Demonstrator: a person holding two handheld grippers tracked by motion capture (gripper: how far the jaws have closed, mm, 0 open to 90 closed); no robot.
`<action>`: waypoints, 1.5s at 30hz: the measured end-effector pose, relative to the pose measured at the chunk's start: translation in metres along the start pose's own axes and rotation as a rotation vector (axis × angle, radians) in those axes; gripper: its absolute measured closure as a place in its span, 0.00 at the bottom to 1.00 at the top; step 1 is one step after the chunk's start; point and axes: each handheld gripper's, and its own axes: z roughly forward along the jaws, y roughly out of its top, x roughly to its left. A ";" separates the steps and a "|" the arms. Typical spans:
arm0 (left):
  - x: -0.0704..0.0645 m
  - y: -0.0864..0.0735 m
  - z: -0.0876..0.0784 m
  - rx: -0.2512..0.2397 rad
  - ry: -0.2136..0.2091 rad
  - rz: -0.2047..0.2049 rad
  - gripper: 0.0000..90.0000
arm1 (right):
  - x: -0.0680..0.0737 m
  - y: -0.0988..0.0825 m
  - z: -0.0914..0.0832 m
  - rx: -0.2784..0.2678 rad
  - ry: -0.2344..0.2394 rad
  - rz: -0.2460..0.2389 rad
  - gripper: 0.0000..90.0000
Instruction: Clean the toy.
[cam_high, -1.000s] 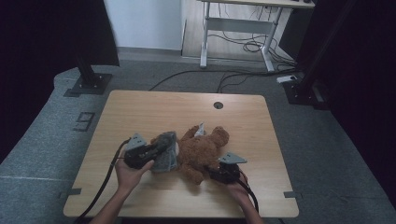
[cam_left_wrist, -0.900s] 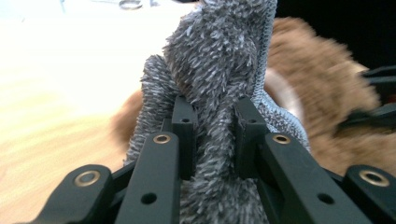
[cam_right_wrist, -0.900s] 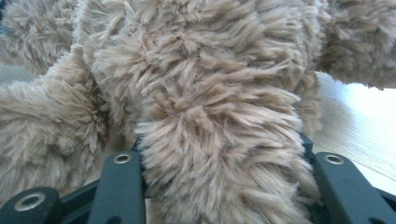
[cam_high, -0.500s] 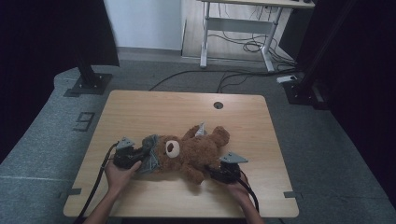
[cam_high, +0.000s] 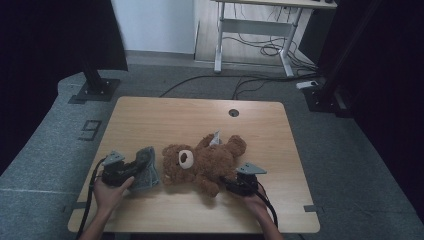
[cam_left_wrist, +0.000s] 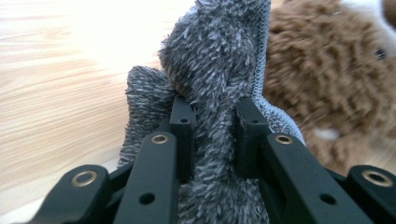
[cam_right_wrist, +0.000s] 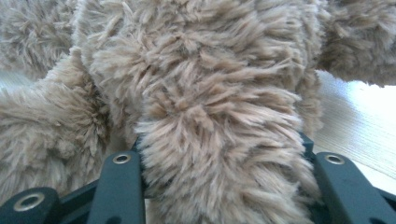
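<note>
2 grippers grip — left gripper (cam_left_wrist: 212, 121) grey cloth (cam_left_wrist: 219, 60), right gripper (cam_right_wrist: 219, 154) teddy bear (cam_right_wrist: 210, 93).

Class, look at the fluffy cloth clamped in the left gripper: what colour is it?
Grey. The fluffy microfibre cloth shows it best in the left gripper view, beside the brown plush teddy bear.

Cloth (cam_left_wrist: 215, 60) between the black jaws of the left gripper (cam_left_wrist: 215, 123): grey, fluffy pile, with a paler grey stitched hem. Bear (cam_high: 205, 162) beside it: brown fur, white muzzle, dark eye. Bear limb (cam_right_wrist: 219, 140) in the right gripper (cam_right_wrist: 219, 154): lighter tan-brown fur. Table (cam_high: 165, 120): pale wood grain. Gripper top plates: grey.
</note>
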 end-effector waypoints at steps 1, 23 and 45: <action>0.006 -0.004 -0.004 0.012 0.018 -0.009 0.80 | 0.000 0.000 0.000 0.000 0.000 0.000 0.54; 0.031 -0.016 -0.028 0.096 0.112 -0.009 0.28 | -0.001 0.000 0.000 -0.001 0.005 -0.002 0.53; -0.082 0.019 0.066 0.153 -0.101 0.143 0.33 | -0.006 0.000 -0.001 -0.011 -0.011 -0.017 0.49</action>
